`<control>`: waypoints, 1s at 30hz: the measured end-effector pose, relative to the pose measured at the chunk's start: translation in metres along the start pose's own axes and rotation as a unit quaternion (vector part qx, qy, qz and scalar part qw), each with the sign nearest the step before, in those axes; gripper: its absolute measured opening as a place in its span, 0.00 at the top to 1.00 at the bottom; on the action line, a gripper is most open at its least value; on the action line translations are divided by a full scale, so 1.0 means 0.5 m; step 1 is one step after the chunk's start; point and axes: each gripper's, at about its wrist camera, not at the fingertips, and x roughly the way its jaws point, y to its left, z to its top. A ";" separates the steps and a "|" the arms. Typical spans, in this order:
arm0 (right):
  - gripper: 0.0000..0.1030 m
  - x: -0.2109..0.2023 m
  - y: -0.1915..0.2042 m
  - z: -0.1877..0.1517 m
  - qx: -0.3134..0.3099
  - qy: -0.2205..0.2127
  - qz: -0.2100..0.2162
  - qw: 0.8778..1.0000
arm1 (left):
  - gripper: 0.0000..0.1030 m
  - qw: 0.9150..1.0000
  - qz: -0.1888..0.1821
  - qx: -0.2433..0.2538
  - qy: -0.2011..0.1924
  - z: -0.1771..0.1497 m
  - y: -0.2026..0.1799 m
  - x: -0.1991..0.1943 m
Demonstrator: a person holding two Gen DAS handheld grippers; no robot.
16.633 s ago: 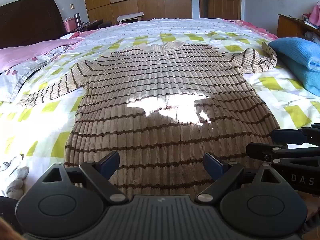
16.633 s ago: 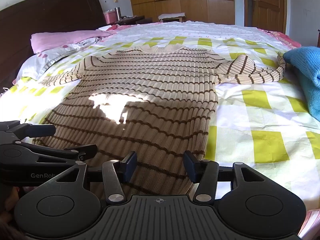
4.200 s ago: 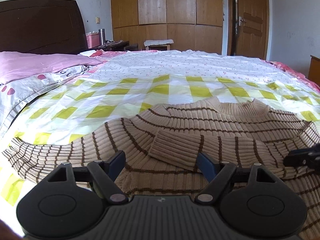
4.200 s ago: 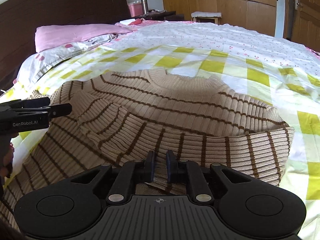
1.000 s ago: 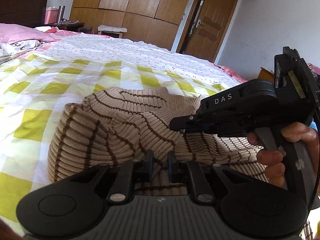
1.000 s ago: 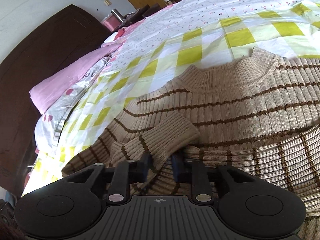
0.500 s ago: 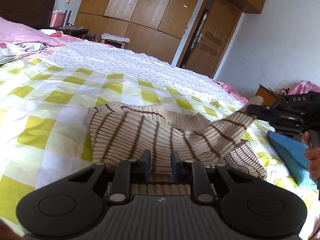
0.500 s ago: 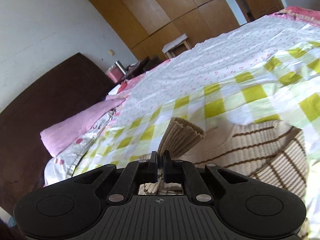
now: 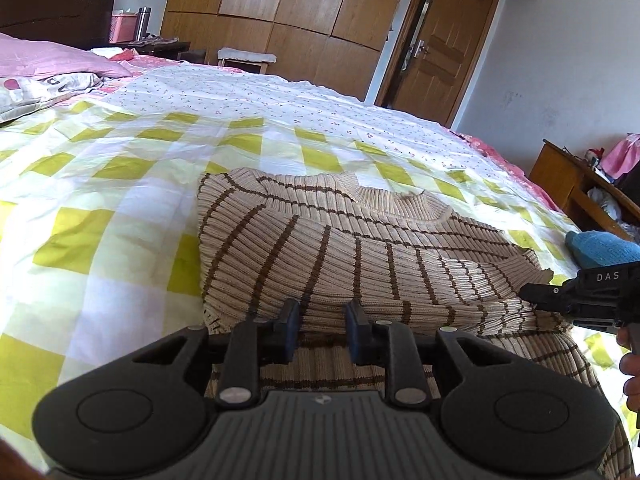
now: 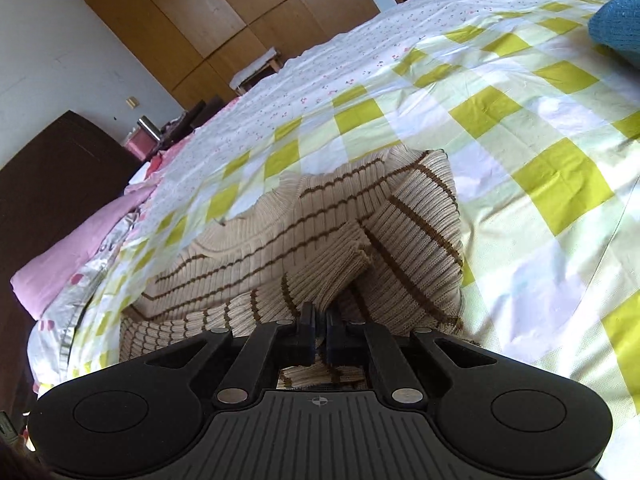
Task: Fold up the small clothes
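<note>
The right gripper (image 10: pixel 319 334) pinches a fold of the striped sweater (image 10: pixel 312 236), which lies folded on the checked sheet (image 10: pixel 520 152). A pink pillow (image 10: pixel 68 256) lies far left.

The bed (image 9: pixel 120 184) has a yellow-checked sheet. On it lie a striped sweater (image 9: pixel 340 256), a pink pillow (image 9: pixel 52 60) and a blue garment (image 9: pixel 604 246).

From the left wrist view, bare checked bedsheet (image 9: pixel 120 184) lies open from 9 to 12 o'clock of the folded sweater (image 9: pixel 340 248). At 3 o'clock the right gripper (image 9: pixel 532 294) touches the sweater's edge, with a blue garment (image 9: pixel 600 246) just beyond and a wooden side table (image 9: pixel 568 176) behind; pillows (image 9: pixel 48 76) at 10 o'clock
</note>
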 end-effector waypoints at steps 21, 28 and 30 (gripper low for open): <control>0.90 -0.013 0.016 0.009 -0.040 -0.004 -0.038 0.998 | 0.67 0.999 0.028 -0.021 -0.010 0.010 0.009 -0.021; 0.89 -0.027 0.034 0.003 -0.079 -0.014 -0.047 0.996 | 0.67 0.998 0.041 -0.034 -0.015 0.014 0.011 -0.026; 0.89 -0.028 0.038 0.000 -0.087 -0.022 -0.053 0.995 | 0.67 0.999 0.042 -0.027 -0.020 0.016 0.005 -0.027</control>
